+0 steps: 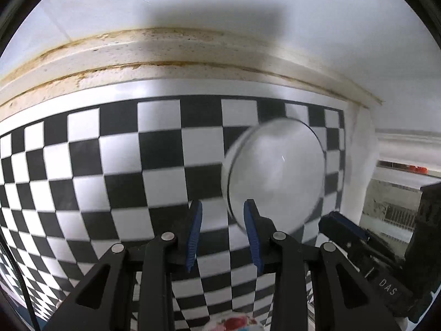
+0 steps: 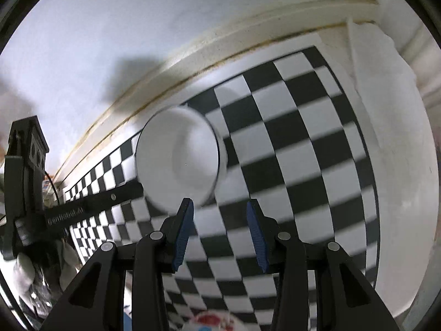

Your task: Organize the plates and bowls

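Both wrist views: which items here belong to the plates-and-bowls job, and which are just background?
Job items:
- white bowl on the checkered mat
- floral dish, only its edge showing at the bottom
- left gripper and right gripper, both open and empty

Background:
- stained backsplash ledge
- white wall

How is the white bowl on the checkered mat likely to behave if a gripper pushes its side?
The white bowl looks smooth and glazed, so it would probably slide across the checkered mat rather than tip. Its low, wide shape suggests stability. It appears ceramic, so likely rigid and breakable.
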Tool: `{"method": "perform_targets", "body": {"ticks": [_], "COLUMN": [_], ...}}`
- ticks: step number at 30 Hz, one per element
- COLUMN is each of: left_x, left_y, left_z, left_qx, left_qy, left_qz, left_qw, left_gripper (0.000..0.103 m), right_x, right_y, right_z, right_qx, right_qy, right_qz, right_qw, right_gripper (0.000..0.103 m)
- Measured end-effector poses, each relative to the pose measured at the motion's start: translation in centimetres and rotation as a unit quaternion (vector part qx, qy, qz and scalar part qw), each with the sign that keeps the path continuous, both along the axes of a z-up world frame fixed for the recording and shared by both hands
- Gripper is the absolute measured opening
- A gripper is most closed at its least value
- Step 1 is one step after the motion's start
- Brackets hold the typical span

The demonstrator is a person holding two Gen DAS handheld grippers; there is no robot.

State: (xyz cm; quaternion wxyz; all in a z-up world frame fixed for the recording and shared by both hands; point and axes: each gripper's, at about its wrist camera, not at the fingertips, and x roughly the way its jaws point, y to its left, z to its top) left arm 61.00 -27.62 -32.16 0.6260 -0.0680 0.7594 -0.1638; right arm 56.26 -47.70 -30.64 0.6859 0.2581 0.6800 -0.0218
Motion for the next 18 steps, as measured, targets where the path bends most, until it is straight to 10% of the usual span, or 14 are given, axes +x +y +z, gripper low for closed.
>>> {"method": "perform_targets", "body": {"ticks": [14,18], "left_x": [1.4,1.3], "left_y": [-2.1,-3.0], "left_z": [-3.2,-3.2], "left_qx": [0.003,0.002], "left_qy": [0.018,0.010], "left_qz": [-0.022,-0.030], "left_qw": [0.9996,0.9995], "left_gripper": [0.022,0.013], "right_x": [5.4,5.5], "right_y": [-1.2,-1.2], "right_z": [-5.4,-6.0], "right_qx": [-0.004,0.000], "right_qy": [0.035,0.035], "right_qz": [0.008,0.011], "right_qw": [0.999,0.999], "right_gripper": [0.042,0.012]}}
